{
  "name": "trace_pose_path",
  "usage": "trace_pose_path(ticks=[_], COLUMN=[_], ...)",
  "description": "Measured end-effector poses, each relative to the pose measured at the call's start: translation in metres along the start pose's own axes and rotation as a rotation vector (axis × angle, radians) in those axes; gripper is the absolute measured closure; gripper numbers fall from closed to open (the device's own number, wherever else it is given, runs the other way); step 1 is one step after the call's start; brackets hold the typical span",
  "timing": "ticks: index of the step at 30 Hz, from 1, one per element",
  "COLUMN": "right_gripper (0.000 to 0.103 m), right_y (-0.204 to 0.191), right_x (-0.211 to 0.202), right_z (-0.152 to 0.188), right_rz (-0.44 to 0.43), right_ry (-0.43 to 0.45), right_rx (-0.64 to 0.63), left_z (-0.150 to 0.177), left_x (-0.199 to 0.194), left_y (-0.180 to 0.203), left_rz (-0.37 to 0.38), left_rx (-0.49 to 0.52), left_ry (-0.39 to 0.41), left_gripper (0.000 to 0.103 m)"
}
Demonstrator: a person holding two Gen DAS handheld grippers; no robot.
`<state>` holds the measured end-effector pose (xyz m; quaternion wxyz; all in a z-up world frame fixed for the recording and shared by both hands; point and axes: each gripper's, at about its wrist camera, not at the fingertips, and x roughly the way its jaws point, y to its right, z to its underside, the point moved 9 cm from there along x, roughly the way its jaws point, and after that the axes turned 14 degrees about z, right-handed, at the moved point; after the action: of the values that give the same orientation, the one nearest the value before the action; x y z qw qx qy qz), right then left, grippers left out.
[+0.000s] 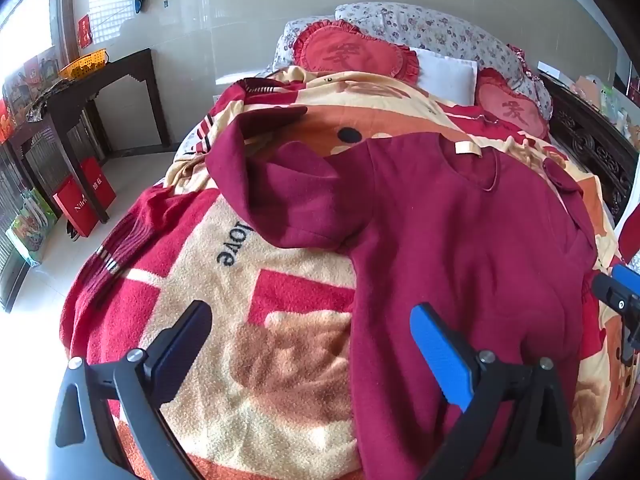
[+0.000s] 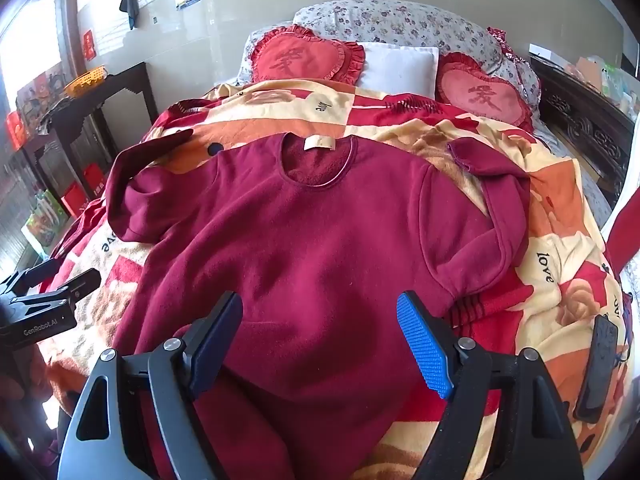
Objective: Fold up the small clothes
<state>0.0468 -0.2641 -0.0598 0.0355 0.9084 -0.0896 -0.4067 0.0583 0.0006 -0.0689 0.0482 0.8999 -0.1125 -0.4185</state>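
Nearest us, our left gripper (image 1: pixel 310 326) hangs with its jaws spread wide and nothing between them, one finger over the fleece blanket (image 1: pixel 256 360) and the blue-padded finger (image 1: pixel 438 344) over the hem side of the maroon sweatshirt (image 1: pixel 460 240). Our right gripper (image 2: pixel 320 320) is likewise parted and empty, poised above the sweatshirt's lower body without touching it that we can see.

On the left, beside the bed, we see a dark wooden side table (image 1: pixel 100 80) with a yellow basket (image 1: pixel 82 65) on top and red gift bags (image 1: pixel 82 204) on the floor at its foot. The sweatshirt lies spread flat on the blanket in the middle of the bed, neck and cream label (image 2: pixel 319 143) toward the head end, its left sleeve bent up toward the pillows, its right sleeve doubled back near the bed's right edge. At the head end lie two red heart cushions (image 2: pixel 304 58) with a white pillow (image 2: pixel 398 65) between them. A black phone-like object (image 2: pixel 598 368) lies on the blanket by the right edge.
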Motion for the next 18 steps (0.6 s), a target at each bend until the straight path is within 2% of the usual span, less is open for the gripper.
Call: trace_pose_path(ticks=[14, 18], right_gripper=[0.041, 0.041], right_y=[0.000, 0.006], right_x=[0.007, 0.004], right_z=[0.009, 0.002], right_rz=[0.019, 0.023], right_ry=[-0.002, -0.010], right_rx=[-0.001, 0.009], left_z=[0.001, 0.002], left_x=[0.003, 0.005], left_y=[0.002, 0.005], left_rz=[0.025, 0.038], left_rx=[-0.002, -0.003], left_ry=[0.002, -0.014], left_gripper=[0.002, 0.002])
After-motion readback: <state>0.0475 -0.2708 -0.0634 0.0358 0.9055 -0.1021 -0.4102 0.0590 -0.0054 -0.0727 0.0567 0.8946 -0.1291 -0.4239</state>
